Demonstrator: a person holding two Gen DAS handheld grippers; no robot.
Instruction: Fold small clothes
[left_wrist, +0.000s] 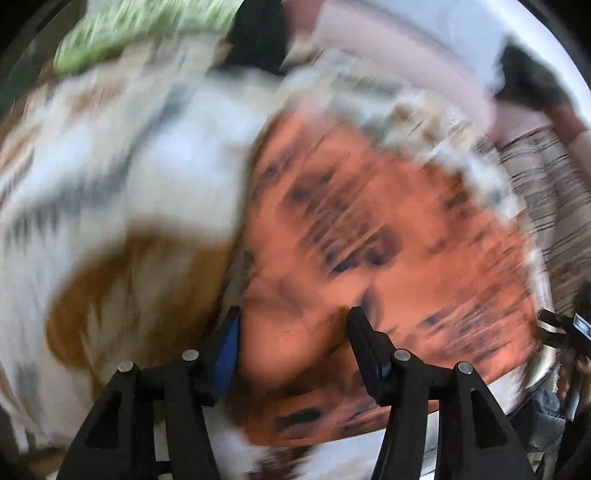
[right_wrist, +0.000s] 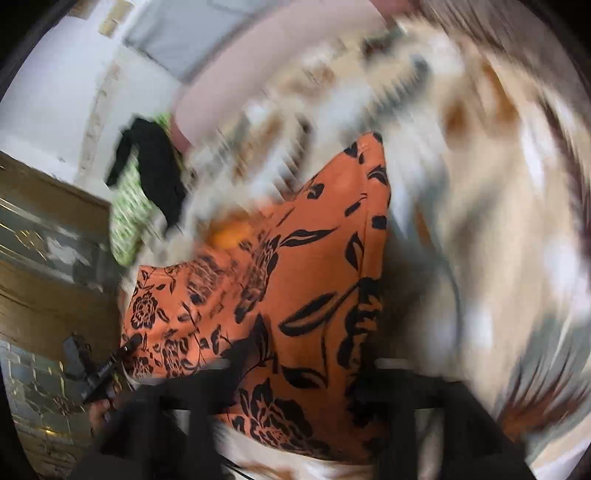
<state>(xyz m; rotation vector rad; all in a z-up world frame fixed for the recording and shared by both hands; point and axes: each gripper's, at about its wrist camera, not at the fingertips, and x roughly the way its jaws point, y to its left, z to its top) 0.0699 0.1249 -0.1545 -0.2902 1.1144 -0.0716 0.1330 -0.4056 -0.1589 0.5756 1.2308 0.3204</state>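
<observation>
Largest item: a patterned white, tan and grey bedcover (left_wrist: 122, 177), filling most of both views and badly motion-blurred. It served as the working surface; no table was visible.

On it lay the task's garment, an orange cloth with black floral print (right_wrist: 303, 258), spread roughly flat, its far corner pointing away from the right wrist camera. It looked laid out for folding, with no tidy fold yet evident. That is a judgement, given the blur.

Further back, a black garment (right_wrist: 155, 166) and a green patterned fabric (left_wrist: 140, 26) sat at the bed's far edge, probably waiting their turn.

Left gripper (left_wrist: 295, 325): jaws parted, orange cloth seen between and beneath them, pads not pressing on it. It pointed steeply down at the cloth, seemingly placed for taking a fresh hold.

Right gripper (right_wrist: 306, 373): smeared by blur, jaws standing wide over the near edge of the orange cloth, nothing gripped.

Containers: none seen in either view.
</observation>
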